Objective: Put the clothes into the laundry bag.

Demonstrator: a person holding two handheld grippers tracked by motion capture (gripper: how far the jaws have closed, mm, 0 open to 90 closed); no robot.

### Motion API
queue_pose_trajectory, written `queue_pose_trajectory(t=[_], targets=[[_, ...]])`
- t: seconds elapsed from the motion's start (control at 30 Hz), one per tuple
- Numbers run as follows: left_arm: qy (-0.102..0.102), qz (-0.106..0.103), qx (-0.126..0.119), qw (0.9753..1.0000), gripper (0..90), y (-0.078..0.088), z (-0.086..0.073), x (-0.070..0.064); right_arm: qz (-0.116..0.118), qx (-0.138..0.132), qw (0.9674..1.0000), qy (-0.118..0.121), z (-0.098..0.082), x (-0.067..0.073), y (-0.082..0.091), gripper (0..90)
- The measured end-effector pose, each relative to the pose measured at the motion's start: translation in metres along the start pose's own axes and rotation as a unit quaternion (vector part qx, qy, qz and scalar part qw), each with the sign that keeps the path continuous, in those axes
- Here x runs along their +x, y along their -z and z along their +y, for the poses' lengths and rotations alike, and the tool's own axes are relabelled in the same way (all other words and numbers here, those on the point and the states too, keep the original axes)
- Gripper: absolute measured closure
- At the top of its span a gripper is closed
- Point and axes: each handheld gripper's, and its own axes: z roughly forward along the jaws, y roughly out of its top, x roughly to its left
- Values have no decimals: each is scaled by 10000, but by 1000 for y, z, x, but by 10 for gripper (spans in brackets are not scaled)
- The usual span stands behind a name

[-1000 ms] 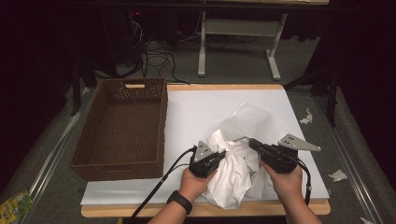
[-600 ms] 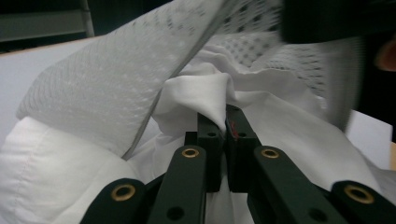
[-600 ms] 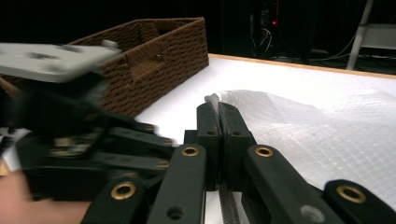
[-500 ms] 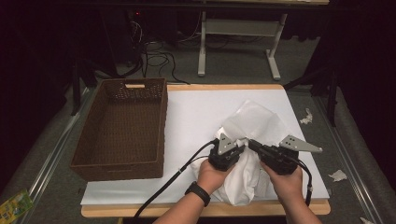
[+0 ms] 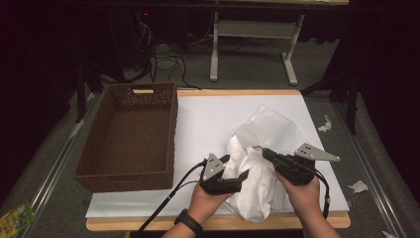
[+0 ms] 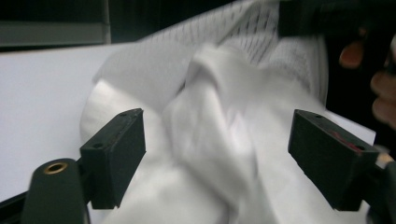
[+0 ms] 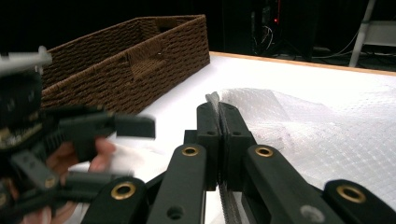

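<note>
A crumpled white garment (image 5: 257,191) lies at the near right of the table, partly in a thin white mesh bag (image 5: 271,126). My left gripper (image 5: 236,167) sits at its left side. Its jaws have just been opening and now stand wide apart (image 6: 215,144), with bunched white cloth (image 6: 210,98) loose between them and no pad pressing on it. My right gripper (image 5: 262,150) is shut on the edge of the mesh bag (image 7: 303,121); a thin strip of mesh sticks out between its closed jaws (image 7: 218,109).
A brown wicker basket (image 5: 124,181) stands on the left side of the white table (image 5: 208,114), seen close behind in the right gripper view (image 7: 140,60). Paper scraps (image 5: 324,124) lie off the table's right edge. Table legs and cables are at the back.
The left gripper swung right toward the right gripper with the cloth, then came back left and down, and its jaws opened off the cloth. The right gripper kept still.
</note>
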Motion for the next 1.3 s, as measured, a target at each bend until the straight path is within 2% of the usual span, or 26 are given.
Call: queue_pose_trajectory(t=[0.1, 0.13, 0.17, 0.2, 0.23, 0.3, 0.37, 0.4, 0.43, 0.5, 0.57, 0.67, 0.77, 0.83, 0.93, 1.13, 1.3], targets=[[11, 1, 349, 9994, 165, -9, -15, -2, -2, 20, 10000, -15, 0, 0, -1, 892], [-43, 10, 546, 9985, 165, -15, -20, -3, -3, 16, 10000, -14, 0, 0, -1, 892], [-48, 17, 844, 9964, 167, -22, -25, -3, 1, 18, 10000, -16, 0, 0, -2, 892], [-46, -19, 1027, 9947, 202, -26, -25, -3, 7, 22, 10000, -10, 0, 1, -2, 892], [-86, -33, 1031, 9946, 326, -26, -25, -3, 5, 19, 10000, -11, 0, 1, -2, 892], [-132, -68, 1001, 9949, 518, -28, -24, -4, 9, 23, 10000, -19, -1, 2, -2, 892], [-176, -148, 1091, 9938, 716, -29, -24, -4, 27, 26, 10000, -28, -1, 1, -2, 892], [-189, -144, 1063, 9941, 792, -28, -24, -5, 38, 22, 10000, -22, -1, 1, -3, 892], [-177, -160, 1008, 9946, 828, -27, -23, -4, 54, 23, 10000, -30, -1, 1, -3, 892], [-129, -101, 892, 9959, 844, -21, -18, -2, 80, 14, 10000, -30, 0, 2, -5, 892], [-71, -20, 617, 9981, 849, -10, -8, 3, 156, -23, 9999, -42, 2, 3, -6, 892], [-67, 70, 320, 9994, 851, 8, 9, 7, 244, -83, 9997, -36, 5, 7, -8, 893], [-203, 176, 85, 9996, 851, 24, 28, 9, 288, -123, 9995, -19, 8, 11, -9, 893], [-366, 219, 72, 9991, 850, 28, 36, 5, 294, -119, 9995, -18, 8, 12, -10, 893], [-584, 193, 195, 9979, 849, 23, 37, -5, 267, -93, 9996, -33, 7, 11, -12, 892], [-697, 76, 447, 9965, 847, -9, 27, -22, 244, -15, 9997, -59, 2, 8, -13, 893], [-741, 33, 641, 9952, 846, -39, 21, -29, 281, 33, 9996, -54, 0, 9, -14, 893]])
